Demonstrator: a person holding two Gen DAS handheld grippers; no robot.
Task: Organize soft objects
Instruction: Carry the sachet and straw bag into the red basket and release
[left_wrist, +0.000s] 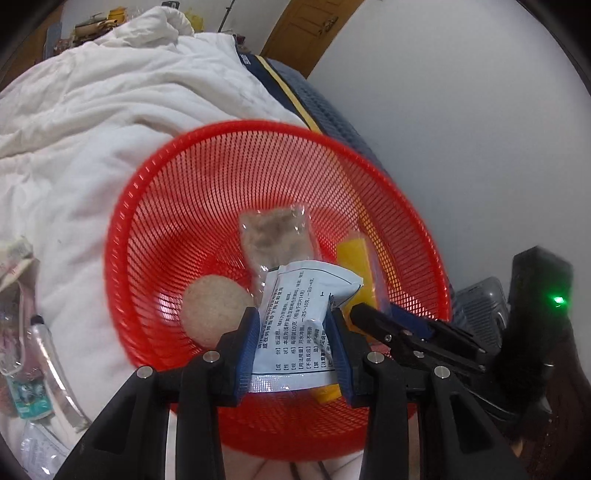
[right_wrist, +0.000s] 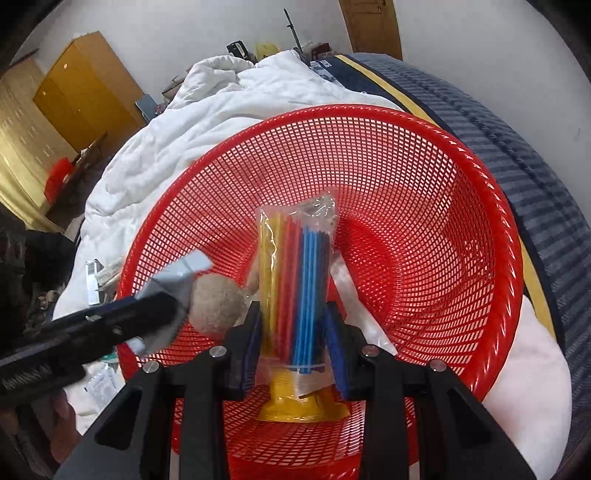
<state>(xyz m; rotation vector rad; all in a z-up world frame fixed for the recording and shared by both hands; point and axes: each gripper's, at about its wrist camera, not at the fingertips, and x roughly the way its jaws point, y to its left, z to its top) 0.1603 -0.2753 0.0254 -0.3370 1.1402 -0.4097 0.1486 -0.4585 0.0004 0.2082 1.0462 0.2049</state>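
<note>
- Holding over the red basket (left_wrist: 125, 206), both grippers loaded; left gripper (left_wrist: 293, 343) jaws closed onto a white printed sachet (left_wrist: 295, 314); right gripper (right_wrist: 293, 347) jaws pinch a clear pack of coloured sticks (right_wrist: 295, 273).
- Already in the basket: tan ball (left_wrist: 210, 310) at 7 o'clock, brown granule pouch (left_wrist: 275, 236) near centre.
- Left to do — by my reading, release both; loose packets (left_wrist: 29, 391) lie on the white quilt (left_wrist: 110, 110) at 9 o'clock.
</note>
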